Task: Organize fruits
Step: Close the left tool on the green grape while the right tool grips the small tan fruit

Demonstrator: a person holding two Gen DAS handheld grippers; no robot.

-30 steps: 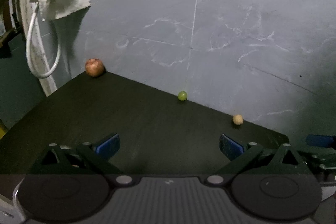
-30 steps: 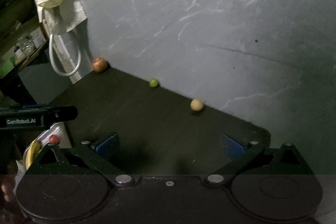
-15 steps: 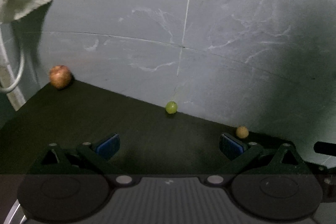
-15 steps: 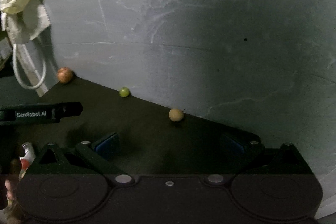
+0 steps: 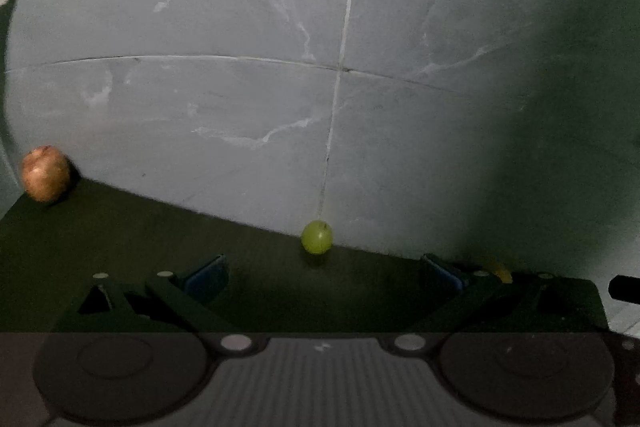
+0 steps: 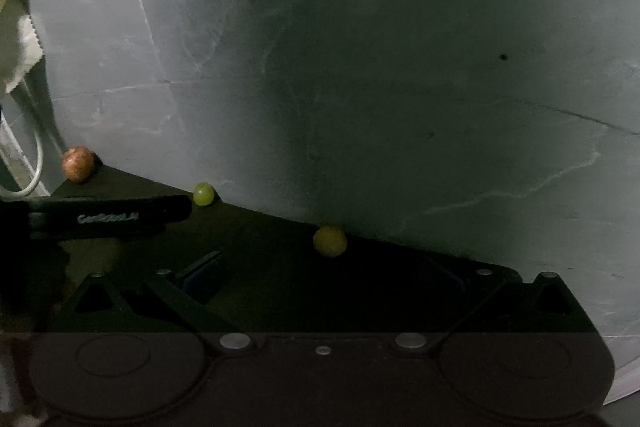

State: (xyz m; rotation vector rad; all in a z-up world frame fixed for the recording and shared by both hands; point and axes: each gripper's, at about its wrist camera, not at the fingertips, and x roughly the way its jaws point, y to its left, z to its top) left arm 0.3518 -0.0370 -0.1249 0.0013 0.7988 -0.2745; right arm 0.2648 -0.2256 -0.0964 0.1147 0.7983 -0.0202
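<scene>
Fruit sits in a row along the back edge of the dark table (image 5: 132, 227), right where it meets the grey marble-veined wall (image 5: 240, 27). Taking the green grape (image 5: 316, 237) as the landmark: the reddish apple (image 5: 45, 173) lies far to its left at the table's corner, and a small yellow-tan round fruit (image 6: 329, 241) lies to its right, also against the wall. All three are well apart from each other.

The left gripper (image 5: 324, 273) hovers low over the table with its blue-padded fingers spread wide and empty, the grape just ahead between them. The right gripper (image 6: 324, 275) is likewise spread wide, holding nothing, with the yellow-tan fruit just ahead of its gap. A pale cloth (image 6: 12, 7) hangs at the wall's left edge, far left of the grape
</scene>
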